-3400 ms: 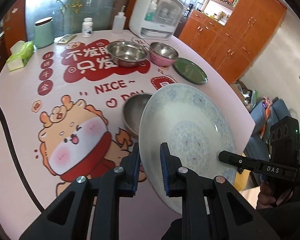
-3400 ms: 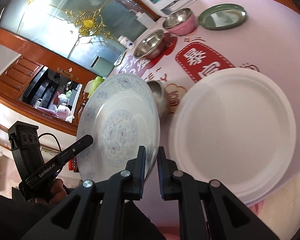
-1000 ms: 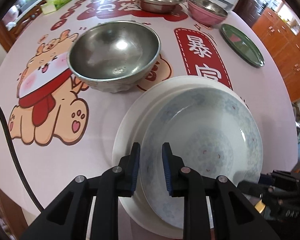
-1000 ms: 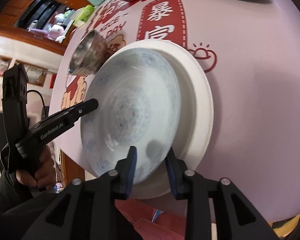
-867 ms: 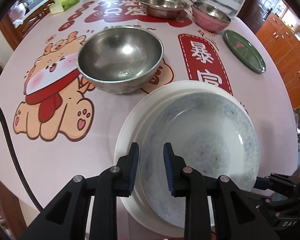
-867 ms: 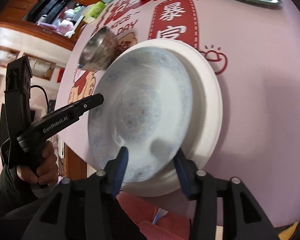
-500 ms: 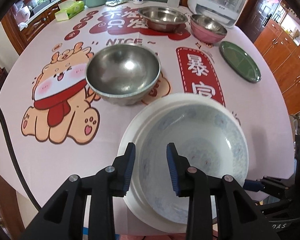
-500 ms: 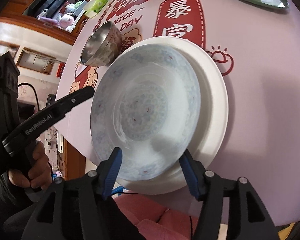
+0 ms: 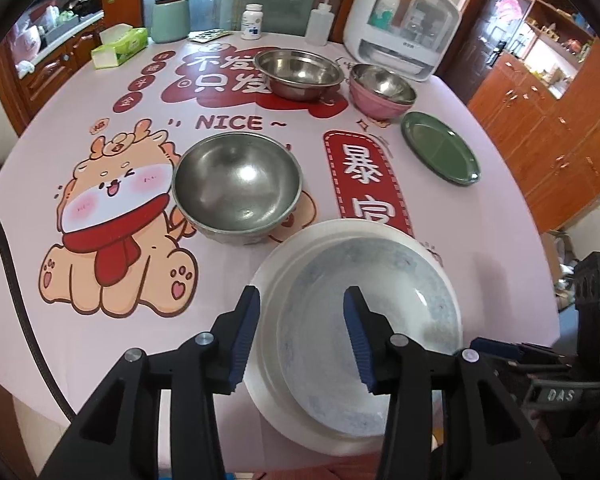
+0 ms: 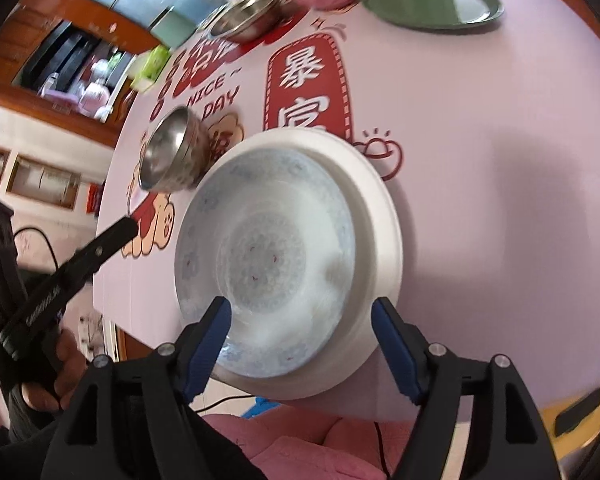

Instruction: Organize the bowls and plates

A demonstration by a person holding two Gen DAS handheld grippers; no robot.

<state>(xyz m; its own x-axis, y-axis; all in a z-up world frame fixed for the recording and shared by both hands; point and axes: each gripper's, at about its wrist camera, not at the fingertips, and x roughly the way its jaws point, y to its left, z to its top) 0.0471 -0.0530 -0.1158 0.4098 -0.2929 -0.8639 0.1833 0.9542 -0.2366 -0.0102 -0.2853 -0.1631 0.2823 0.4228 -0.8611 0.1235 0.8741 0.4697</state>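
At the surface's near edge | patterned plate (image 9: 364, 320) now sits nested on white plate (image 9: 272, 280) | left claw (image 9: 302, 336) and right claw (image 10: 302, 344) both opening, holding nothing | release done; steel bowl (image 9: 236, 184) likely next

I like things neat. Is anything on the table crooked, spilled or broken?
Nothing spilled or broken. The blue-patterned plate sits off-centre on the white plate, shifted to one side rather than centred. The steel bowl beside them stands upright.
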